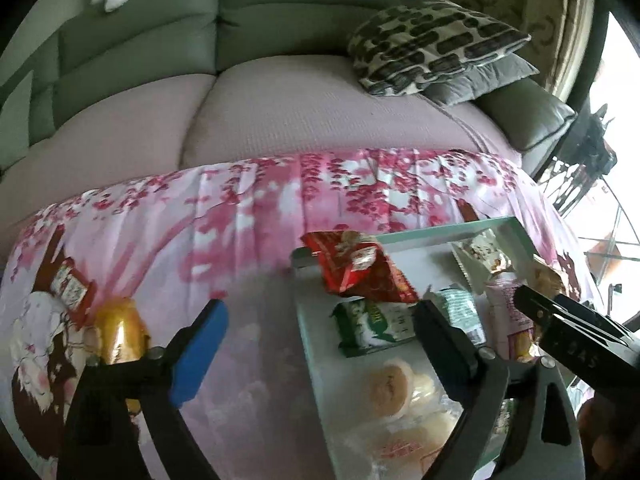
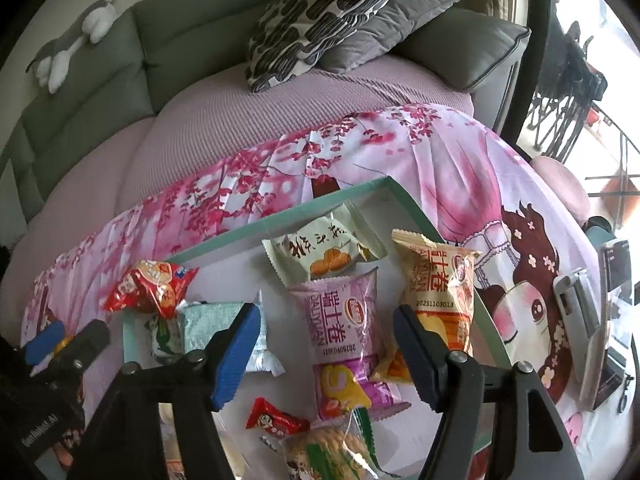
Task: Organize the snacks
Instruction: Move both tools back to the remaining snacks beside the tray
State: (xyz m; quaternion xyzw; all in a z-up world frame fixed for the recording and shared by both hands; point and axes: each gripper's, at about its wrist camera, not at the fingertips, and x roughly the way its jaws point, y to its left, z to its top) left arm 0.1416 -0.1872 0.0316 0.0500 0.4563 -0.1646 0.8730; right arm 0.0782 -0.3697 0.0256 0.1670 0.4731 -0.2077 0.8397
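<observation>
A shallow teal-rimmed box [image 2: 280,216] lies on the pink blossom cloth and holds several snack packs: a red pack [image 2: 154,286] on its left rim, a green pack [image 2: 168,330], a purple roll pack [image 2: 344,328], a yellow roll pack [image 2: 440,300] and a cream pack [image 2: 320,256]. My right gripper [image 2: 322,348] is open and empty above the purple pack. My left gripper [image 1: 320,344] is open and empty over the box's left edge [image 1: 312,344]. A gold-wrapped snack [image 1: 120,332] and a small red packet [image 1: 70,290] lie on the cloth to its left. The red pack [image 1: 356,268] and green pack [image 1: 372,324] show ahead.
A grey-green sofa [image 1: 160,48] with a pink seat cover stands behind the cloth, with patterned cushions [image 1: 432,40] at its right end. A phone on a stand [image 2: 580,304] sits at the cloth's right. A window and balcony railing are at far right.
</observation>
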